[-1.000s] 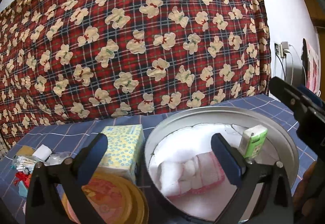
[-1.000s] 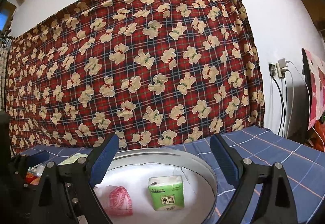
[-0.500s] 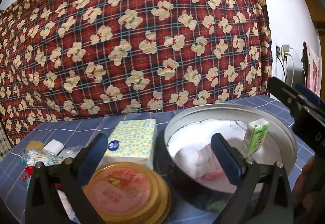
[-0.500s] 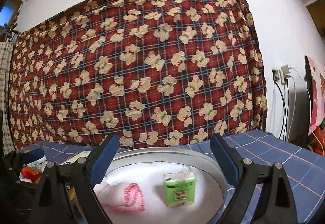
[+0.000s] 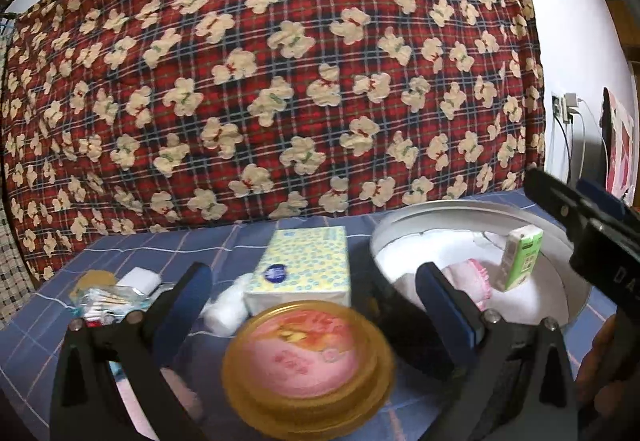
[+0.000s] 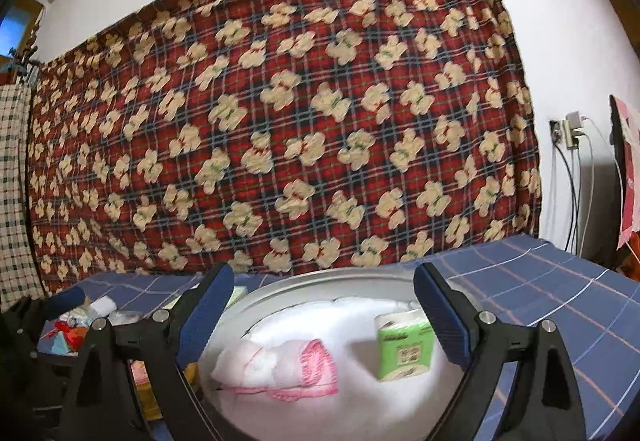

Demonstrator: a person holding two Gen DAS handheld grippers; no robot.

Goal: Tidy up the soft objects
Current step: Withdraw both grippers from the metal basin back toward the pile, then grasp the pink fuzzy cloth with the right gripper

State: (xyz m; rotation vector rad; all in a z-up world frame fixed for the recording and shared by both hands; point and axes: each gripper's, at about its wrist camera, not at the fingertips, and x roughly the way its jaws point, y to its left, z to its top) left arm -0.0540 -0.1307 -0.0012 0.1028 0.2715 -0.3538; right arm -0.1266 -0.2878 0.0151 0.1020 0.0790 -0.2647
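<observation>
A round metal basin [image 5: 452,211] with a white lining holds a folded pink-and-white cloth [image 5: 474,281] and an upright green tissue pack [image 5: 522,257]. Left of the basin lies a yellow dotted tissue box [image 5: 304,265], with a white soft roll [image 5: 226,307] beside it. My left gripper [image 5: 312,277] hovers open and empty over a gold-rimmed tin [image 5: 308,357] in front of the box. My right gripper [image 6: 324,277] is open and empty, level, at the near side of the basin [image 6: 280,287], with the cloth [image 6: 280,365] and the pack [image 6: 404,345] below it.
A packet of cotton swabs [image 5: 106,299] and a small white block [image 5: 140,279] lie at the left on the blue checked tablecloth [image 6: 540,281]. A red plaid hanging with bears [image 5: 280,81] rises right behind the table. Cables and a socket [image 6: 568,129] are on the right wall.
Both grippers have shifted left: the basin slid right in both views. The tin and the tissue box have come to the middle between the left gripper's fingers. Both stayed open.
</observation>
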